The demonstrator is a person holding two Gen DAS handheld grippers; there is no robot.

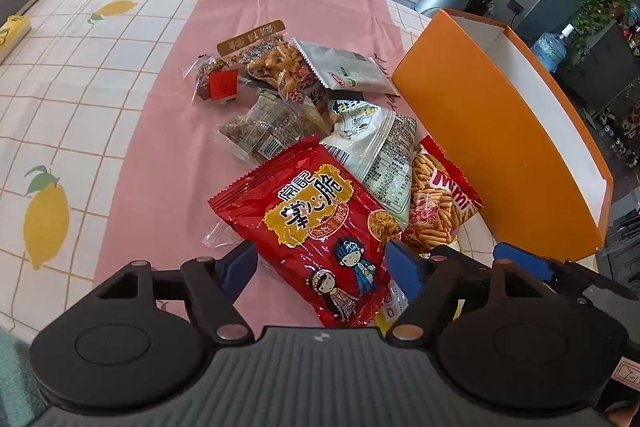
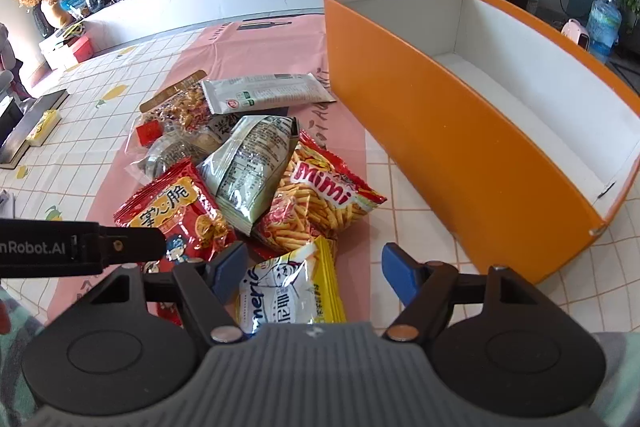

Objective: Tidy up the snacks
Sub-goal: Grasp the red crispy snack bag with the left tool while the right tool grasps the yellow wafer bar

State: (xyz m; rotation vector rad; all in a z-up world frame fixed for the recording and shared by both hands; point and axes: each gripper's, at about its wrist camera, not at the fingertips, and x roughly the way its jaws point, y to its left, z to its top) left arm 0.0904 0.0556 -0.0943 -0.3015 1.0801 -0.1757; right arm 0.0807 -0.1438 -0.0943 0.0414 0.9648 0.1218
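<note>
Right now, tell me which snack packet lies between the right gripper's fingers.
The yellow-and-white packet; it alone sits between the open right gripper fingers, nearest the camera.

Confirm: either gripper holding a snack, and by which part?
Nothing held. Left gripper open astride the red packet; right gripper open over the yellow packet.

I am looking down steeply through both wrist cameras, each sitting just behind its own gripper and facing forward along the fingers. The left gripper [image 1: 322, 261] view is hovering close over the red snack bag [image 1: 316, 227] on the table [image 1: 80, 99], with the orange box [image 1: 500, 155] off to its right. The right gripper [image 2: 314, 267] view is sitting nearer that orange box [image 2: 460, 155], above a yellow snack bag [image 2: 288, 287]. Both views are sharing the snack pile, the box and the pink cloth [image 1: 256, 11].
</note>
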